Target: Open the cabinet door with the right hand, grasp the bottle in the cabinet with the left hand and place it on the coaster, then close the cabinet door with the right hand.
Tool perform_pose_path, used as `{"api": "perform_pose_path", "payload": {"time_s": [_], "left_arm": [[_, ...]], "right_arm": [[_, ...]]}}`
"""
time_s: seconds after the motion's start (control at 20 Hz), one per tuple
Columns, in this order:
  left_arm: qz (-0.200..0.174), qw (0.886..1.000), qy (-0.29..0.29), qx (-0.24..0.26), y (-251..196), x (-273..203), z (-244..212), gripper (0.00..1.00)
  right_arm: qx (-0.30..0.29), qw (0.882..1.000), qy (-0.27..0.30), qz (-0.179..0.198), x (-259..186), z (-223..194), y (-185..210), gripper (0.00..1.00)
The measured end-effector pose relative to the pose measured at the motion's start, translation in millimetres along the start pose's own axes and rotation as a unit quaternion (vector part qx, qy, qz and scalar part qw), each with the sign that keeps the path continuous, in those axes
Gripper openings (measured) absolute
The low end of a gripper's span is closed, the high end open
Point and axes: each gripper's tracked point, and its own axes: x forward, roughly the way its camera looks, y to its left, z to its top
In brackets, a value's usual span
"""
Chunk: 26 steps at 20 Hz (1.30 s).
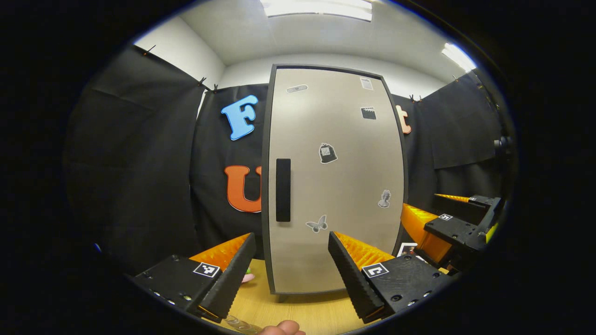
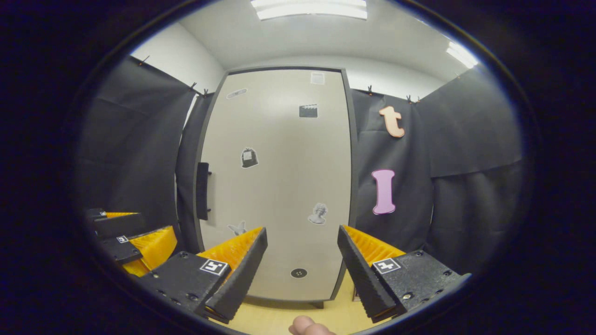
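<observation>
From the left gripper view I see a tall cabinet standing on a wooden table, its pale door fully closed inside a dark frame. A dark vertical handle sits on the door's left edge, about halfway up. Small stickers dot the door, among them a butterfly low down. My left gripper is spread wide and holds nothing; it hangs in front of the cabinet, apart from it. The bottle cannot be seen with the door closed. Off to the right I see my right gripper beside the cabinet's lower right corner. A fingertip pokes in at the bottom edge. From the right gripper view the same cabinet door faces me, the handle on its left edge. My right gripper is also spread wide, empty, and clear of the door. The left gripper shows at the lower left. Black cloth hangs behind the cabinet on both sides.
</observation>
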Motion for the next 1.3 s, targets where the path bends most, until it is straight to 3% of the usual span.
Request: {"api": "perform_pose_path", "payload": {"time_s": [1.3], "left_arm": [[0.017, 1.000, 0.024, -0.004, 16, -7, -16, 0.95]], "right_arm": [[0.015, 0.999, 0.038, 0.025, 11, -19, 17, 0.98]]}}
